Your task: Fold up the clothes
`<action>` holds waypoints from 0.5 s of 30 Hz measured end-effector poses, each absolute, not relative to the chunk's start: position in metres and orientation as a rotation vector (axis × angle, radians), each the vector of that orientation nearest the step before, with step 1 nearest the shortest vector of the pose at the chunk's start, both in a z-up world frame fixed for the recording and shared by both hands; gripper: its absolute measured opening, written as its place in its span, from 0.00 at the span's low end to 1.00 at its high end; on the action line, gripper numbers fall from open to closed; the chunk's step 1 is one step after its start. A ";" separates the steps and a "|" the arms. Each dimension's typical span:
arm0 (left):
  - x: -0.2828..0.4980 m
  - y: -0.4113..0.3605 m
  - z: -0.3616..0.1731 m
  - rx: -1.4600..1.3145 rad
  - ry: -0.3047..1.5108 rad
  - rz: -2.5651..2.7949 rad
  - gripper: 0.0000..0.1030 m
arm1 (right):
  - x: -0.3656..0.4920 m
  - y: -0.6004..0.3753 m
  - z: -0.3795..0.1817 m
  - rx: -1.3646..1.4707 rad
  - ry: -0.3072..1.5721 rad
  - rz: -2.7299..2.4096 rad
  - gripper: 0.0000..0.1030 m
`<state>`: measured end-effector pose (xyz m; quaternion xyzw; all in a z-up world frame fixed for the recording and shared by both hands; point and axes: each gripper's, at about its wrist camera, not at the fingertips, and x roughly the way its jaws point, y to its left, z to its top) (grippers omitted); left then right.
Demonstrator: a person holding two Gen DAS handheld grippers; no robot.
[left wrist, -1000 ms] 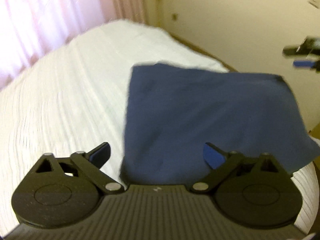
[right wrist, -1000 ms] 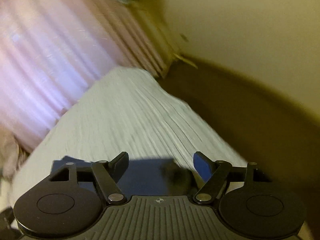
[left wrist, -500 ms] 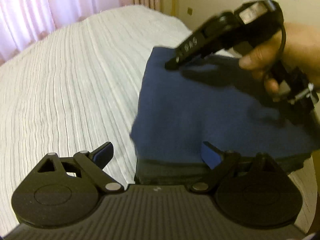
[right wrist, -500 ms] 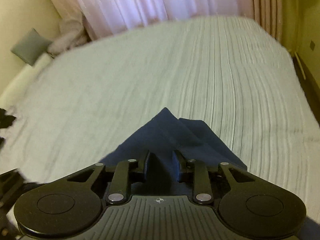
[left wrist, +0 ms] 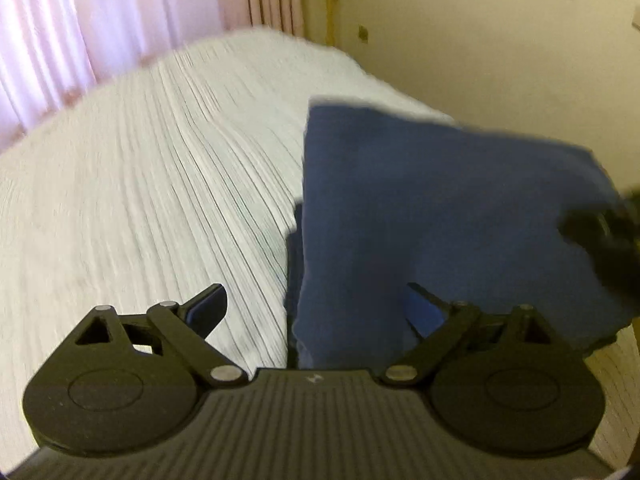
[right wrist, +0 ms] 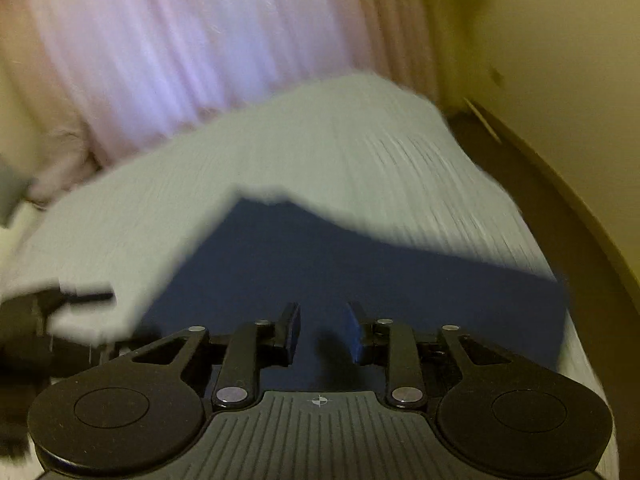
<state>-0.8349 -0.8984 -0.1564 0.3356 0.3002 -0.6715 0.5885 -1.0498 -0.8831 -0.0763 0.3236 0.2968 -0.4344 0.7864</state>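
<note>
A dark blue cloth (left wrist: pixel 420 208) lies folded flat on the white ribbed bedspread (left wrist: pixel 160 160), near the bed's right edge. My left gripper (left wrist: pixel 316 312) stands wide open low over the cloth's near left edge, which runs between its fingers untouched. In the right wrist view the cloth (right wrist: pixel 360 264) spreads under my right gripper (right wrist: pixel 324 324). Its jaws are opening, a narrow gap shows between the pads, and nothing is pinched there. The right tool's body (left wrist: pixel 600 240) is a dark blur over the cloth's right side.
Pink curtains (left wrist: pixel 100 8) hang behind the bed and a cream wall (left wrist: pixel 500 52) stands on the right. A brown floor strip (right wrist: pixel 532 184) runs along the bed's right side. Grey and white pillows (right wrist: pixel 12 188) are at the far left. Bare bedspread (right wrist: pixel 320 140) lies beyond the cloth.
Half a second ago the right gripper was shut on a raised fold of the cloth; now it has let go and swung right. The cloth lies flat. The left gripper stayed open.
</note>
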 end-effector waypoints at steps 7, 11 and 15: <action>-0.832 -0.865 -0.125 0.761 0.618 -1.571 0.90 | -1.063 -0.829 -0.056 0.630 0.643 -1.012 0.70; -0.829 -0.845 -0.108 0.745 0.600 -1.557 0.95 | -1.075 -0.799 -0.049 0.659 0.624 -1.068 0.77; -0.834 -0.811 -0.099 0.748 0.584 -1.583 0.99 | -1.072 -0.766 -0.040 0.679 0.643 -1.100 0.77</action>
